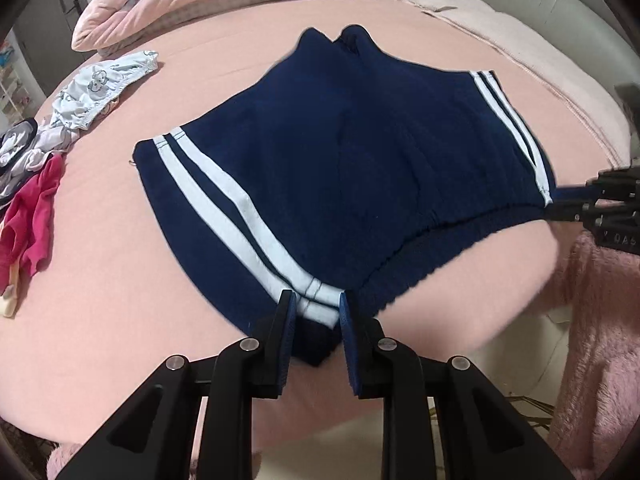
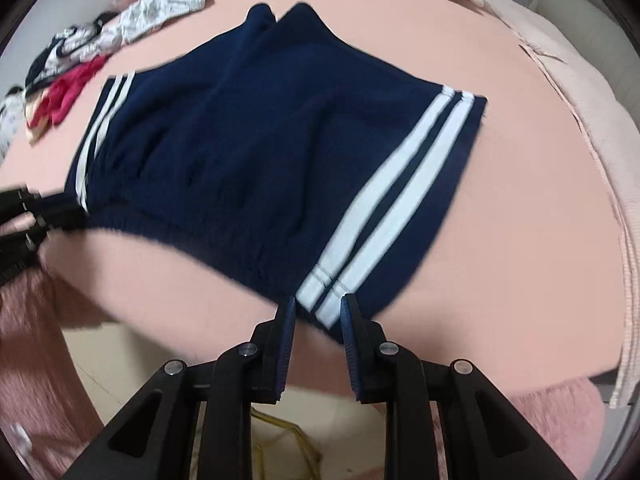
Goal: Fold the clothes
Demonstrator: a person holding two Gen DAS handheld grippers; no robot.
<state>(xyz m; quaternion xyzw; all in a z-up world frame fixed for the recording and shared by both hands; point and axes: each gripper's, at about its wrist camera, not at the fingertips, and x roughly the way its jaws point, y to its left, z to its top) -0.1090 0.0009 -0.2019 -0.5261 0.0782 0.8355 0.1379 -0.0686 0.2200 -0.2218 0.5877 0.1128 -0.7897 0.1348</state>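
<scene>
Navy shorts (image 1: 340, 160) lie spread on the pink bed (image 1: 120, 280). Left gripper (image 1: 318, 308) and right gripper (image 2: 318, 312) each pinch a waistband corner, jaws nearly closed. Lifting both corners evenly should keep the fold square.

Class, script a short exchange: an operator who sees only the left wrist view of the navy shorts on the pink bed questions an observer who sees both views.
Operator: My view cuts off the right tongs. What do they hold?
Observer: The right tongs straddle the navy shorts' waistband corner, just where the two white stripes end.
Operator: How do my left tongs look from outside?
Observer: Side-on, the left tongs pinch the opposite corner, with the waistband drawn out towards them.
</scene>
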